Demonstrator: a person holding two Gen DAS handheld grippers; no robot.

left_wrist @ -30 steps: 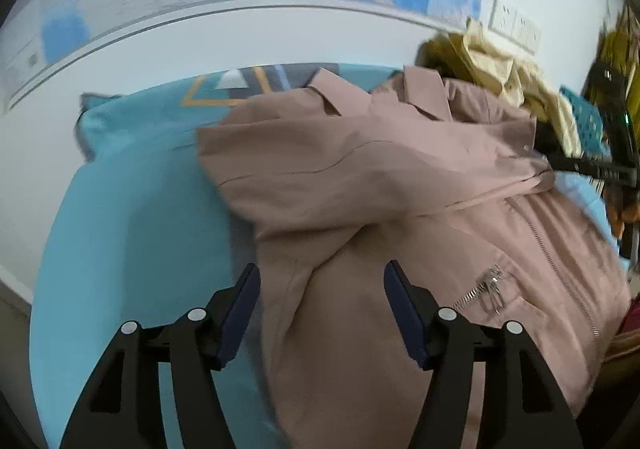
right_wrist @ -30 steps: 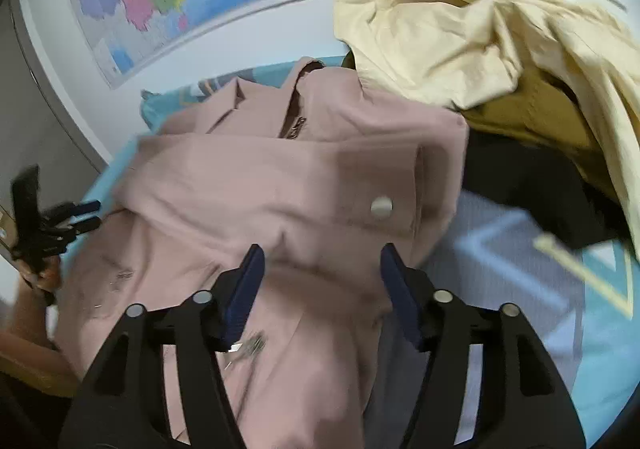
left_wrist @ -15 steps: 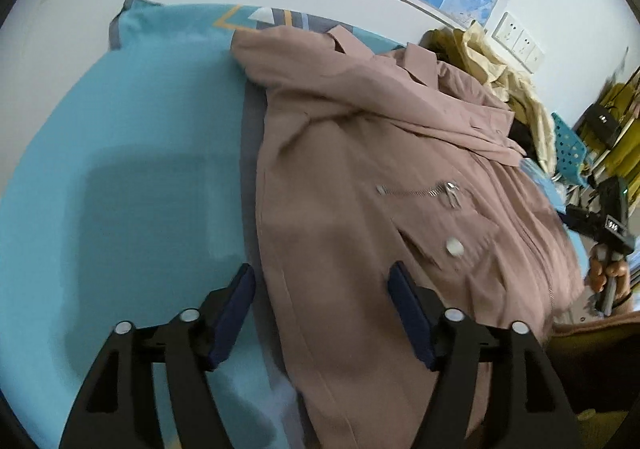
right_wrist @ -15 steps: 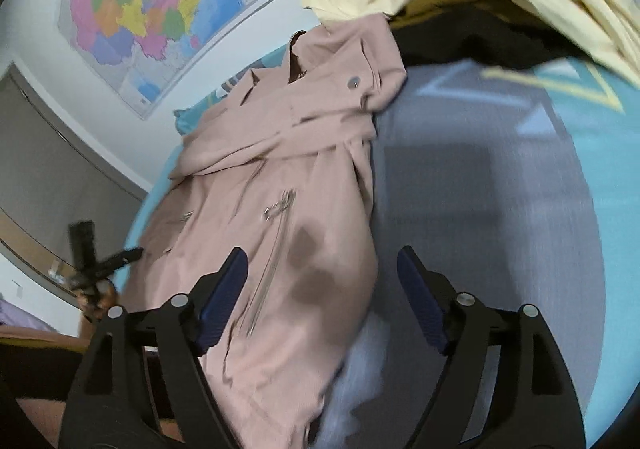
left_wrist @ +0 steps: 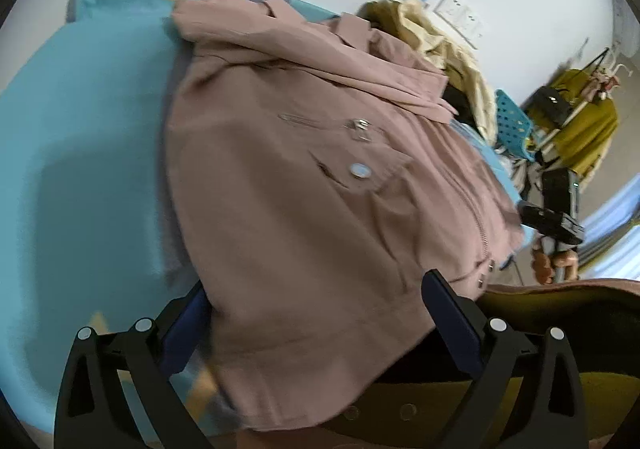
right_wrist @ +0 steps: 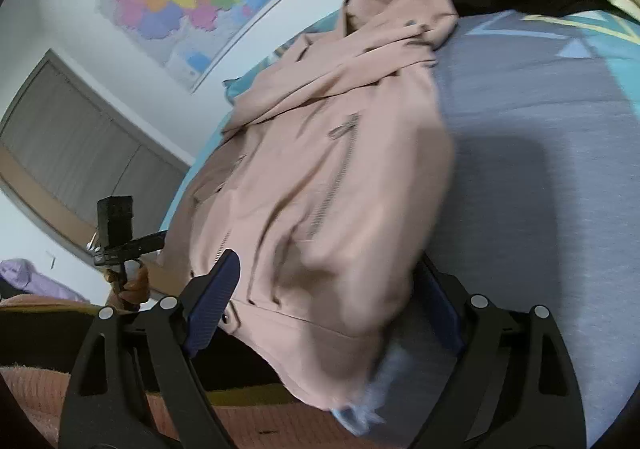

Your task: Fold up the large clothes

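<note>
Lying zipped and face up on the blue bedspread point(left_wrist: 80, 137), the pink jacket point(left_wrist: 304, 185) had both sleeves folded across its chest. The left gripper point(left_wrist: 316, 325) and right gripper point(right_wrist: 328, 301) had just been opening, jaws wide astride the jacket's hem, unclamped. Folding hem toward collar seemingly remained.

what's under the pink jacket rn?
The pink jacket lies on a teal and grey bedspread, which shows along both its sides. Its hem hangs over the near edge. Whatever is directly under the jacket's middle is covered.
</note>
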